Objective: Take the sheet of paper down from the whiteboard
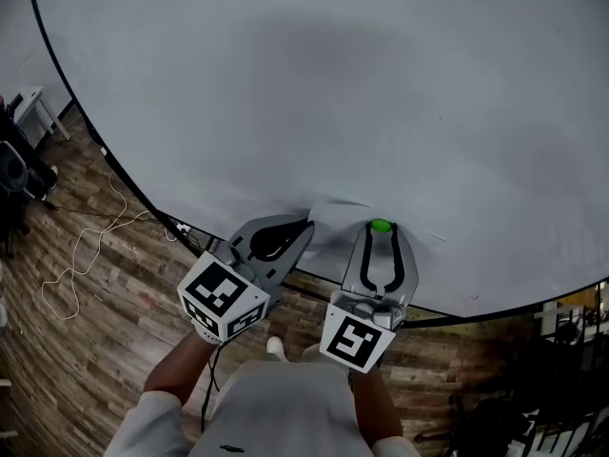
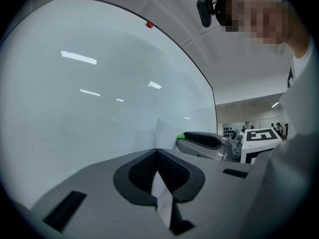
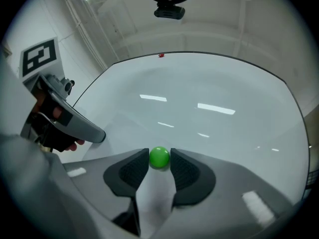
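The whiteboard [image 1: 333, 93] fills most of the head view, with a wooden floor [image 1: 95, 284] below it. The sheet of paper [image 1: 335, 215] lies against the lower part of the board, between the 2 tools. A round green magnet [image 1: 382, 226] sits on the sheet's right portion. The left tongs [image 2: 157, 150] point level at the sheet's left edge. Their jaws are closed together on the paper, and a white strip of it runs back between the 2 dark pads [image 2: 142, 171]. The right tongs [image 3: 159, 152] point at the board with jaws spread wide. The green magnet stands between their tips, each pad just beside it. Contact between pads and magnet cannot be confirmed. White paper shows in the gap behind the magnet in the right gripper view. 1 small red dot [image 3: 161, 55] sits near the board's top edge. A pale cable [image 1: 86, 255] trails loosely across the floor at the left.
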Demonstrator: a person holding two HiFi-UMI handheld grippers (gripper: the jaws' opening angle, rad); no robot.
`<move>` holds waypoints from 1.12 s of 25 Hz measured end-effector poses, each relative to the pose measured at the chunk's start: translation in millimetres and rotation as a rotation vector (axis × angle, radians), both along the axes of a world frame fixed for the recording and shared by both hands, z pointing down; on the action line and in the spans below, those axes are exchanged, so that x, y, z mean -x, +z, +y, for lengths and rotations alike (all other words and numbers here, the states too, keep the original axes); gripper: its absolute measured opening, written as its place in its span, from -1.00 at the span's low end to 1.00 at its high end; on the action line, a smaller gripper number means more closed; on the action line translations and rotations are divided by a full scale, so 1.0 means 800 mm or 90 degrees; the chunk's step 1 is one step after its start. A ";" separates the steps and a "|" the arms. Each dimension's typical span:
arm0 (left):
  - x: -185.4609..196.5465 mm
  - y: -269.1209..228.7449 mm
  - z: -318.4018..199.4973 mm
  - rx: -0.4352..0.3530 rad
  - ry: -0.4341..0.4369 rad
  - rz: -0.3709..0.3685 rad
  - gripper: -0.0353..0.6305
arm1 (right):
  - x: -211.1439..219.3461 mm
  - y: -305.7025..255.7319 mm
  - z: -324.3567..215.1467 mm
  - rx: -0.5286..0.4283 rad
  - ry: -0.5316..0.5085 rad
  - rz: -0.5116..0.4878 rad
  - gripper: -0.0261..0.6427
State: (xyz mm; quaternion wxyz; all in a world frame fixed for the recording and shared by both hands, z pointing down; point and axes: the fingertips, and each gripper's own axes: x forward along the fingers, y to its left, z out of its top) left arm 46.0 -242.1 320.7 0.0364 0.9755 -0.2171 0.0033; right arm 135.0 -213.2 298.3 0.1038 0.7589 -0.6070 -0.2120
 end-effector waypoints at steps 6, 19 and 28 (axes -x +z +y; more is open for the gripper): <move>0.004 -0.002 0.000 -0.001 -0.001 0.001 -0.88 | 0.002 0.002 0.000 0.002 0.012 -0.007 -0.53; 0.018 0.009 0.004 0.018 -0.018 0.003 -0.88 | 0.012 0.011 0.013 -0.001 -0.051 -0.021 -0.55; 0.042 0.037 0.016 0.052 -0.039 0.005 -0.88 | 0.010 0.019 0.037 -0.010 -0.065 -0.047 -0.55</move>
